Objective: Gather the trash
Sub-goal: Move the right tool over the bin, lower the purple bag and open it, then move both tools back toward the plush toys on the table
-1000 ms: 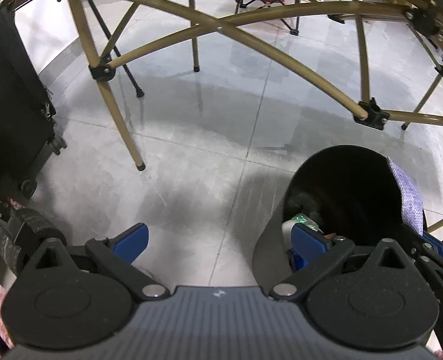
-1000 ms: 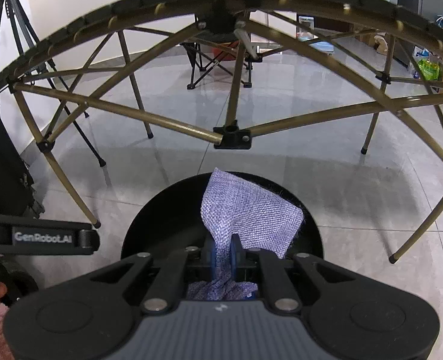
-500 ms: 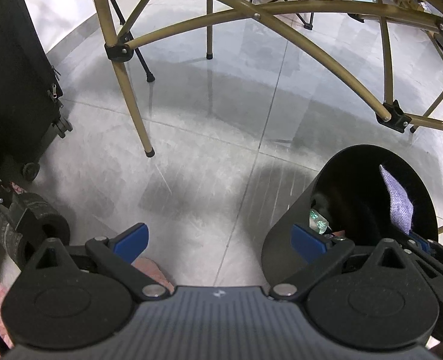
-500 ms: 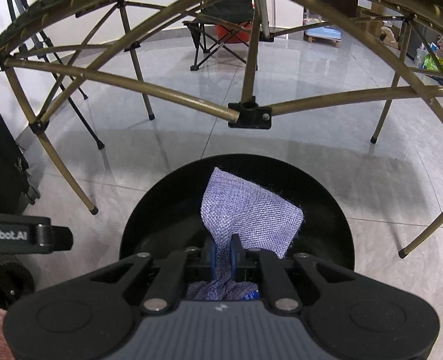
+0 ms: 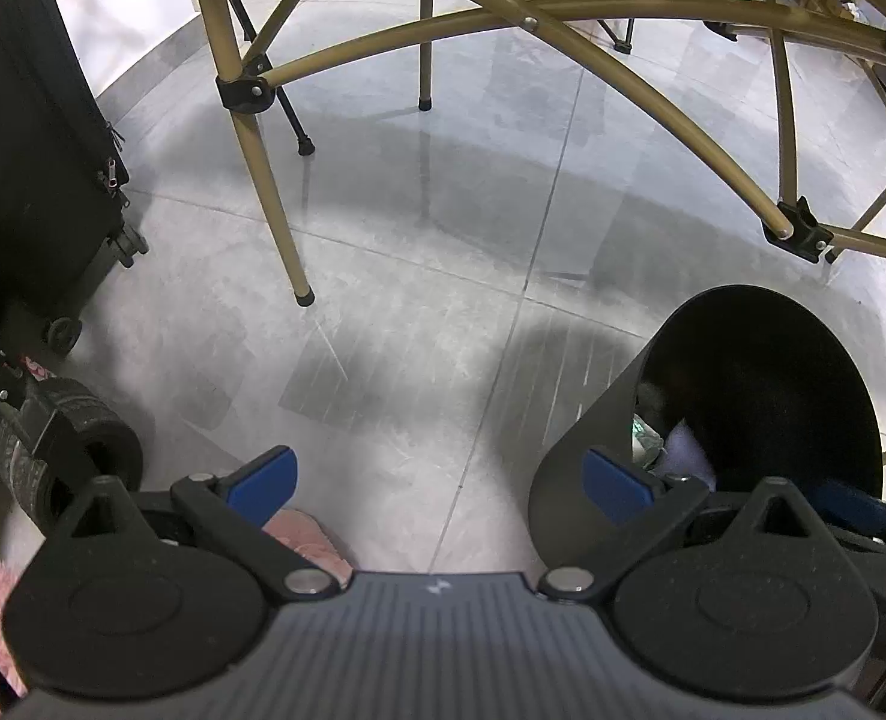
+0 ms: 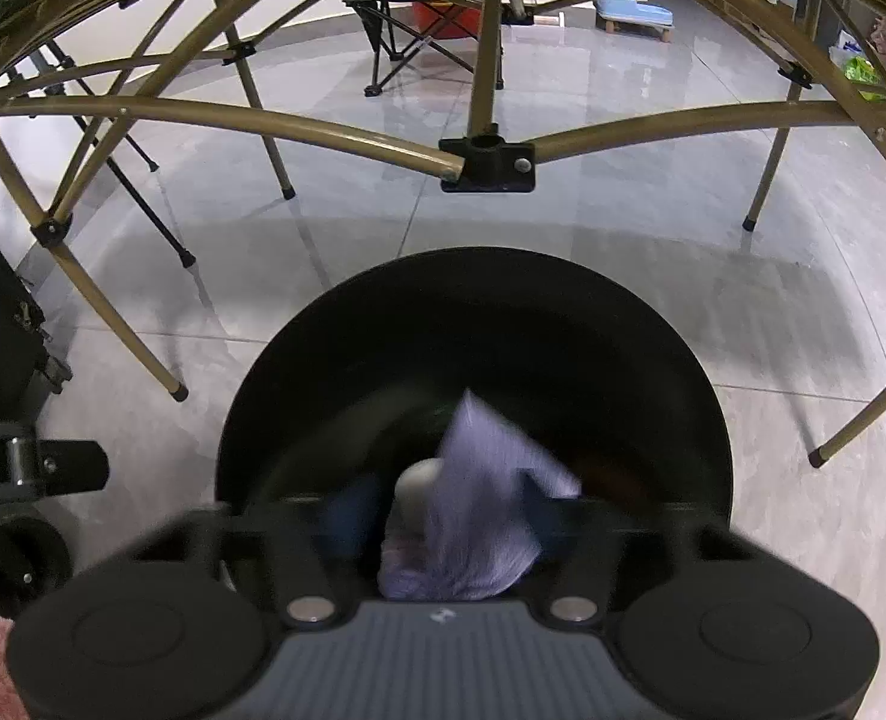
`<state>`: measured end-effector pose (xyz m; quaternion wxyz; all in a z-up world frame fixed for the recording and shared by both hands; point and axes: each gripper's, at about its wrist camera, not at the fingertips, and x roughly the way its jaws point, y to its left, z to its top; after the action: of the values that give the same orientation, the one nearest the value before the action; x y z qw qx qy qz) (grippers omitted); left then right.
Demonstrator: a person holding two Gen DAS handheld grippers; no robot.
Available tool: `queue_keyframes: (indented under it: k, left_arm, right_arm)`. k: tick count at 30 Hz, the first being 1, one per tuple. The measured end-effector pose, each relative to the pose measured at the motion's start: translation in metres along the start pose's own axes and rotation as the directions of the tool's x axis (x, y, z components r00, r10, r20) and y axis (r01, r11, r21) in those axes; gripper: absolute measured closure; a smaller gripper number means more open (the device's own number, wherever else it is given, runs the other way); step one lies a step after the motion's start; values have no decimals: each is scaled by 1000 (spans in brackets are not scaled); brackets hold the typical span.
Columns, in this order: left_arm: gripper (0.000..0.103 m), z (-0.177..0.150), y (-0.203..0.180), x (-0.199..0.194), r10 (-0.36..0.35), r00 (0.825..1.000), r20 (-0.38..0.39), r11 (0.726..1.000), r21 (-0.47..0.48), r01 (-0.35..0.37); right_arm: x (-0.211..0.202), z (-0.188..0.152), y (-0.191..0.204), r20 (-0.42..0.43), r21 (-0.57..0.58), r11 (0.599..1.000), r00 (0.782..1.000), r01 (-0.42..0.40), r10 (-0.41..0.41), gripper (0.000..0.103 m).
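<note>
A black round trash bin [image 6: 563,312] stands on the grey tiled floor, right under my right gripper [image 6: 452,519]. Its jaws are opening, motion-blurred and spread wide. A lavender cloth [image 6: 479,498] hangs loose between them inside the bin's mouth, with neither pad pressing on it. In the left wrist view the bin [image 5: 773,360] is at the lower right, with the pale cloth [image 5: 686,450] and a green-white wrapper [image 5: 644,432] inside. My left gripper [image 5: 437,474] is open over bare floor, and its right fingertip lies in front of the bin's near wall.
Gold folding-table legs [image 5: 263,180] and cross bars [image 6: 323,126] arch over the bin. A black wheeled suitcase [image 5: 29,138] stands at the left, with a pink fluffy rug [image 5: 305,531] near it. A folding chair [image 6: 425,12] stands far back.
My right gripper sank closer to the bin and its jaws sprang apart, letting go of the lavender cloth, which now drops into the bin. The left gripper stayed open and nearly still.
</note>
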<state>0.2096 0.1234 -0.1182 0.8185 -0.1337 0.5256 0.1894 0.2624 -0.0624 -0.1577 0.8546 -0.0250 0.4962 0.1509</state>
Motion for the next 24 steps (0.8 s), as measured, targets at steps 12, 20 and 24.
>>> queue_keyframes:
  k: [12, 20, 24]
  left_arm:
    - [0, 1, 4, -2, -7, 1000, 6, 1000, -5, 7]
    - [0, 0, 4, -5, -10, 1000, 21, 1000, -2, 11]
    - [0, -1, 2, -9, -26, 999, 27, 1000, 10, 26]
  right_arm:
    - [-2, 0, -2, -7, 3, 1000, 1000, 21, -21, 0]
    - [-9, 1, -4, 7, 14, 1000, 1000, 17, -17, 0]
    - [-12, 1, -5, 17, 19, 1000, 1000, 17, -17, 0]
